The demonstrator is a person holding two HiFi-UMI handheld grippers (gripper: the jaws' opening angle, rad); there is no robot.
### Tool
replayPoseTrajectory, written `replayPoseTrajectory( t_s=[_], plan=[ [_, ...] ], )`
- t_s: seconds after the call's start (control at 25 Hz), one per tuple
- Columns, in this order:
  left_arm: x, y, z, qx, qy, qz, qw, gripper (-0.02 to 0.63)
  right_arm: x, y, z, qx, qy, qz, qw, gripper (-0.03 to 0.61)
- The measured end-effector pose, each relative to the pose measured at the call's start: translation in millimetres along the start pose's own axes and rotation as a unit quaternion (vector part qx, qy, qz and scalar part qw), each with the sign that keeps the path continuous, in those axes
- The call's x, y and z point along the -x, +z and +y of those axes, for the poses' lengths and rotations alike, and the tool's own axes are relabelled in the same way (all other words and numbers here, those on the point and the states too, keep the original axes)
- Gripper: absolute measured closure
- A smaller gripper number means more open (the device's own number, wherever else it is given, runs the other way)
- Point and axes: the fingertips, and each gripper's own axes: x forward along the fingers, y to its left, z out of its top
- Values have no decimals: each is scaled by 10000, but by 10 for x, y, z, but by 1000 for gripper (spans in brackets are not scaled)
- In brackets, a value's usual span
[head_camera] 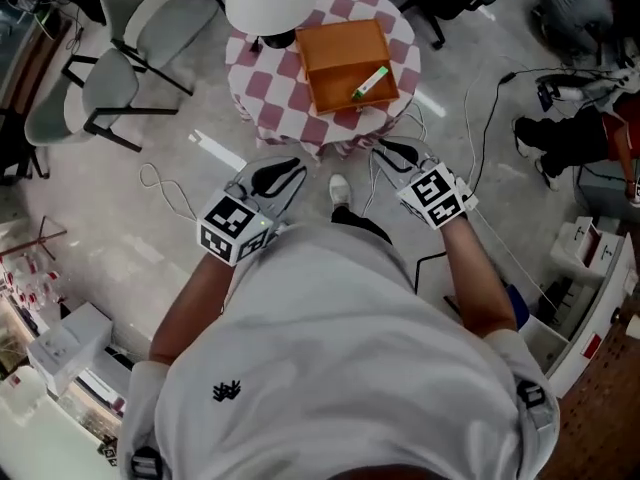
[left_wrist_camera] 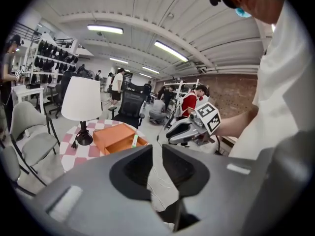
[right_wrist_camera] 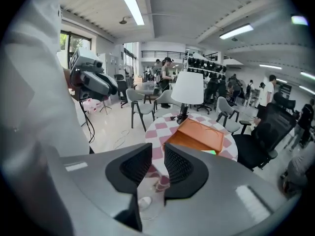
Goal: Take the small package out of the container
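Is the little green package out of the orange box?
No, the small package lies inside the orange container on the checkered table.

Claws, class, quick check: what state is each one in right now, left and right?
Left claw: open, jaws slightly apart, nothing between them.
Right claw: open, jaws slightly apart, nothing between them.

Container (head_camera: 345, 63) matt orange, probably cardboard; tablecloth (head_camera: 262, 86) matt fabric; floor (head_camera: 110, 238) glossy, polished; right claw pads (right_wrist_camera: 179, 167) ribbed matt black.
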Motion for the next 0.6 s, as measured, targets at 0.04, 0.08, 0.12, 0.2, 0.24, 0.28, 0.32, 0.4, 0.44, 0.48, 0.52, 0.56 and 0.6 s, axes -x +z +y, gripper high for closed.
replayPoseTrajectory(
  t_s=[0.04,0.08,0.12,0.2,0.24,0.28,0.32,0.4,0.44,0.48,0.52,0.56,0.6],
  plan=[
    [-81,54,15,60,65,-28,10000,549,-31,-42,-152,111,78,68,9999,523],
    [-153,97,30,109,135,-46,9998,549,-69,-84,-292,240,158,144,9995,523],
    [-218,129,50,150,214,-55,9996,549,-115,-118,-425,399,237,221,9987,523],
    [-327,177,108,249,418,-53,9988,549,-224,-187,-672,787,401,410,9952,518],
    [-368,198,143,310,542,-57,9980,549,-286,-230,-787,983,486,517,9926,514],
    [-399,221,178,369,670,-79,9970,549,-356,-283,-895,1162,576,626,9896,508],
    [-420,246,209,421,794,-120,9959,549,-432,-352,-998,1317,667,739,9863,506],
    [-432,283,255,509,1016,-222,9933,549,-591,-492,-1168,1606,850,971,9786,494],
    [-428,295,272,551,1112,-268,9919,549,-668,-538,-1237,1758,934,1074,9741,494],
    [-419,301,287,594,1200,-308,9905,549,-745,-574,-1304,1913,1009,1168,9693,488],
    [-405,299,300,643,1287,-338,9890,549,-824,-608,-1367,2069,1078,1260,9642,488],
    [-385,288,313,697,1383,-359,9873,549,-904,-641,-1420,2222,1151,1351,9587,486],
    [-358,269,327,753,1493,-374,9852,549,-987,-670,-1463,2373,1233,1438,9528,480]
  ],
)
